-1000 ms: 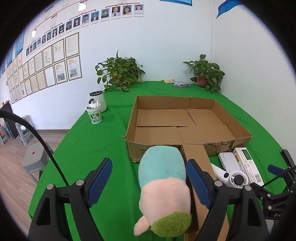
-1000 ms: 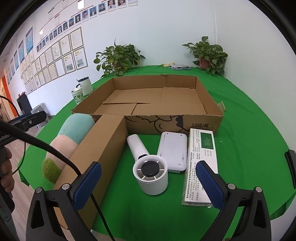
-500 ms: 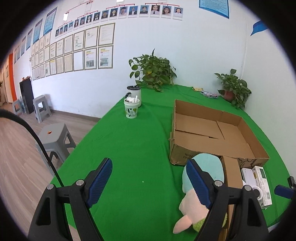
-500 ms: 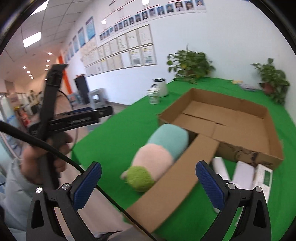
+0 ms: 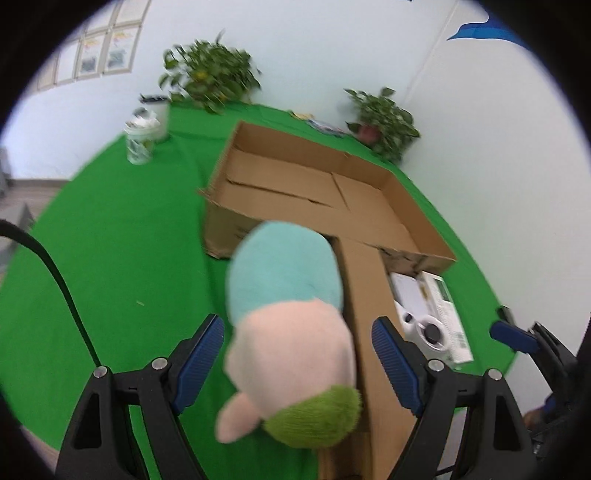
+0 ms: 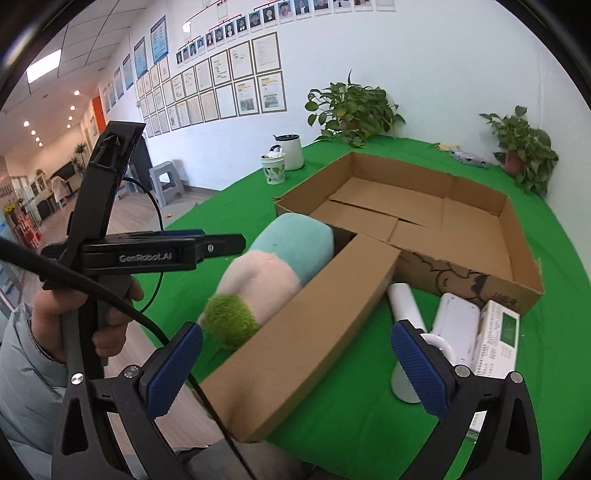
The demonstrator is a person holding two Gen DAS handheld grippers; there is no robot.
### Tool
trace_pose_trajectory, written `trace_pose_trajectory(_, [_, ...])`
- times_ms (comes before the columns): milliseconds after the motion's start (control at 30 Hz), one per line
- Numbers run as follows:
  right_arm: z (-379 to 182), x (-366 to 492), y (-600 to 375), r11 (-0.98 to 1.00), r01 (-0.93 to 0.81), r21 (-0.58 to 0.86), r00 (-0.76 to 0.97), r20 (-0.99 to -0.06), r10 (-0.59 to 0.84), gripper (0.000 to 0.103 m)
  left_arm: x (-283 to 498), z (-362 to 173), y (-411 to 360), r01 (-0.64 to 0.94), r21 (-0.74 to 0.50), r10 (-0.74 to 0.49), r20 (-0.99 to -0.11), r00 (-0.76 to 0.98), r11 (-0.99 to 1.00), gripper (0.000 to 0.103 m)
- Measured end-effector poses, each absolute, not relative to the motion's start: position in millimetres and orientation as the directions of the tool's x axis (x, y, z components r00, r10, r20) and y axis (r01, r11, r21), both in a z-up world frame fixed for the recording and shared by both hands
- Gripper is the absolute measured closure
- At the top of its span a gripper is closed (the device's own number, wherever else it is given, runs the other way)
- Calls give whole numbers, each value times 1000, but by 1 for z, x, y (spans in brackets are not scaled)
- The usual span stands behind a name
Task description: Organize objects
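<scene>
The left gripper has its jaws spread wide on either side of the plush toy, not touching it. The toy lies near the front edge of the green worktop, against the folded-out flap of the cardboard box. The right gripper hovers with jaws wide, holding nothing, above the flap. A white fan, white case and carton lie right of the flap.

Office interior, white wall hung with rows of framed certificates and staff portrait photos, recessed ceiling lights, potted plants, grey stools, green-covered surface
</scene>
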State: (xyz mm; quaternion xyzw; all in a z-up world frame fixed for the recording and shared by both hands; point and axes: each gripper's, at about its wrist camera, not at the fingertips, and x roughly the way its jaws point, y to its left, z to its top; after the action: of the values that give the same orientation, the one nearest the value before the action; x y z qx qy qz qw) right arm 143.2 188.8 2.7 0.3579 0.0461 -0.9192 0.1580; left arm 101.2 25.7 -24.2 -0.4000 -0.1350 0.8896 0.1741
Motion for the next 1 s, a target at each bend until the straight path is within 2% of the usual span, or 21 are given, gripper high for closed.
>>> trace_pose_trajectory(100, [3,147,185,-940,333,-68,-730,-650,-212,0,96,-40,34,-194,-410,443,-696,-565,-891,21])
trace_pose_trajectory(267, [6,154,176,-908,399,-129,-747,-621,-239,0,101,-46,38,-208,-361,411,-694,-591,-909,22])
trace_pose_trajectory(300, [8,155,174,-903,412,-124,-747,-614,-256,0,99,-48,37,-204,-348,398,-705,-587,-915,27])
trace_pose_trajectory(533, [28,161,159,-839,544,-13,-694,-569,-442,0,108,-56,22,-210,-362,413,-697,-586,-908,46])
trace_pose_trajectory(700, [41,158,144,-738,650,180,-582,-506,-636,0,124,-51,7,-201,-372,416,-695,-587,-906,48])
trace_pose_trajectory(767, [40,151,139,-715,660,233,-556,-489,-673,0,133,-49,1,-195,-362,404,-701,-588,-912,48])
trace_pose_trajectory(867, [26,134,135,-743,623,247,-565,-515,-645,0,144,-50,-6,-200,-365,410,-700,-584,-909,48])
trace_pose_trajectory(1000, [-6,96,137,-831,516,210,-596,-608,-524,0,151,-52,-6,-228,-354,418,-693,-587,-907,48])
